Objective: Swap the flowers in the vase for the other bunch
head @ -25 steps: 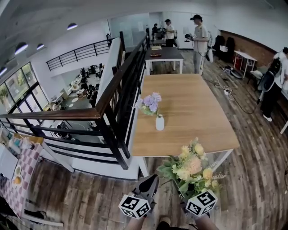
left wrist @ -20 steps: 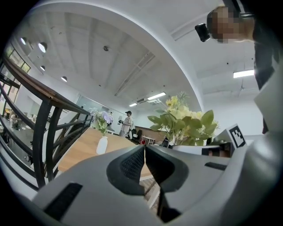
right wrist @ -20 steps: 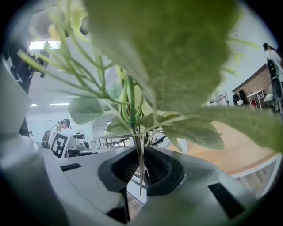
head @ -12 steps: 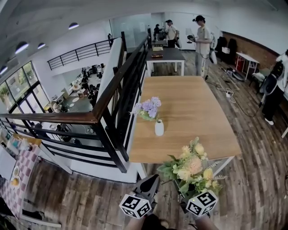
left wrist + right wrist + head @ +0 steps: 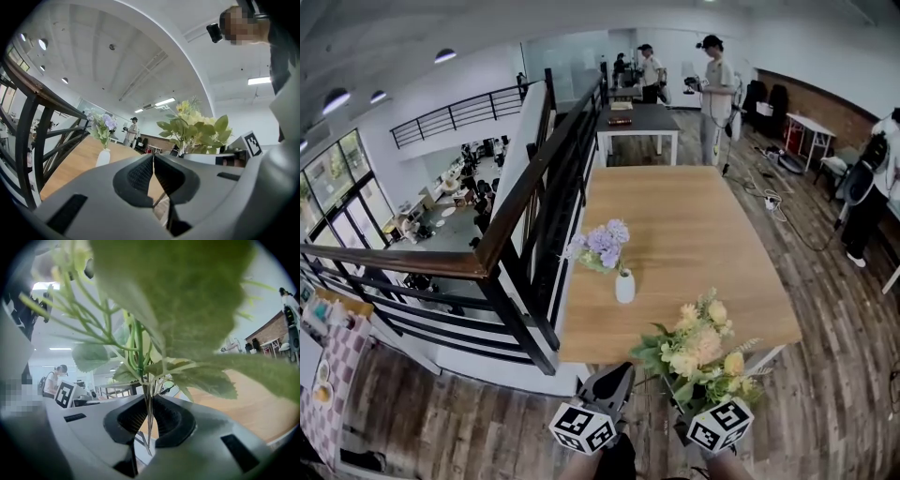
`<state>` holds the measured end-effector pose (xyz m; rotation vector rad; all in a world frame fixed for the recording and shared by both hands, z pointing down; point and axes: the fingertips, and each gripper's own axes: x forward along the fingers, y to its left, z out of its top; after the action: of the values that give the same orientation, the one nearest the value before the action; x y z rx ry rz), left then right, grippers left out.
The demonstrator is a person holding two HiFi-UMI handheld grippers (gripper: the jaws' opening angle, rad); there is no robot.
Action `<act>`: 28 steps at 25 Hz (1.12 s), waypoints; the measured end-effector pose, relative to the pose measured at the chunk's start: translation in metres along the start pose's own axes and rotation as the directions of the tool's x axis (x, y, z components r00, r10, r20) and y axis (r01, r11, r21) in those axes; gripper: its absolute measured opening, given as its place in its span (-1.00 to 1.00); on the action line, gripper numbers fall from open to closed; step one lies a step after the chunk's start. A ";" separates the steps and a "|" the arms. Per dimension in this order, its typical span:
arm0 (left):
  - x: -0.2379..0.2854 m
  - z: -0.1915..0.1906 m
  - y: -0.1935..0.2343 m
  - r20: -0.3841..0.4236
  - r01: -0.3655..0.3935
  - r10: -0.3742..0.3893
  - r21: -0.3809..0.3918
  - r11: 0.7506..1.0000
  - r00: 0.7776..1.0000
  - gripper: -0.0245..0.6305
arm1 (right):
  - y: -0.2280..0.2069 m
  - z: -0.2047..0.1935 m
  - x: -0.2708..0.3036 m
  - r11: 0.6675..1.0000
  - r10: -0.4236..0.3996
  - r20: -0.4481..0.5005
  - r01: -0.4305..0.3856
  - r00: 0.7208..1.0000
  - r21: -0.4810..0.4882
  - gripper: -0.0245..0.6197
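1. Two grippers hover side by side just short of the near edge of the surface [image 5: 703,234]: the left gripper [image 5: 616,375] and the right gripper [image 5: 684,415], close together but not touching.
2. Left gripper [image 5: 153,161] first: its jaws are pressed together, pad against pad, with nothing between them.
3. Over to the right gripper [image 5: 150,409]: it's clamped on the thin green stems of the yellow bunch [image 5: 140,348], which run upright through the pinch and poke out below it.
4. That yellow bunch [image 5: 698,349] rises above the right gripper, cream, yellow and pink blooms with broad green leaves spreading over the near edge of the surface.
5. From the left gripper's own camera, the yellow bunch [image 5: 194,129] stands just to the right of its jaws.
6. Ahead of the left gripper and a touch to its left, well apart from it, the small white vase [image 5: 624,287] stands upright on the surface near the left edge.
7. Purple flowers [image 5: 602,242] sit in that vase, leaning left toward the dark railing [image 5: 516,206].
8. Far beyond both grippers, past the far end of the surface, people [image 5: 715,89] stand by a darker table [image 5: 637,117].
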<state>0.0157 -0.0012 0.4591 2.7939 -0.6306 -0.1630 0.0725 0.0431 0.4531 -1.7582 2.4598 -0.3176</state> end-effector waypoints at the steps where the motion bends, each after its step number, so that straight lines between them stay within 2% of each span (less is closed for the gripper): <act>1: 0.007 0.003 0.004 0.003 0.004 -0.004 0.000 1.000 1.000 -0.88 | -0.005 0.003 0.005 1.000 -0.002 0.002 0.002 1.000 -0.001 -0.76; 15: 0.082 0.008 0.059 -0.036 0.033 -0.033 -0.024 0.999 0.999 -0.88 | -0.068 0.019 0.069 0.999 -0.035 -0.005 0.035 0.999 0.013 -0.76; 28: 0.120 -0.001 0.097 -0.073 0.057 -0.061 -0.058 0.997 0.995 -0.88 | -0.105 0.026 0.100 0.995 -0.094 -0.001 0.094 0.996 0.021 -0.76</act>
<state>0.0838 -0.1378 0.4818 2.7516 -0.5178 -0.0860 0.1421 -0.0866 0.4555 -1.8690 2.3693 -0.3495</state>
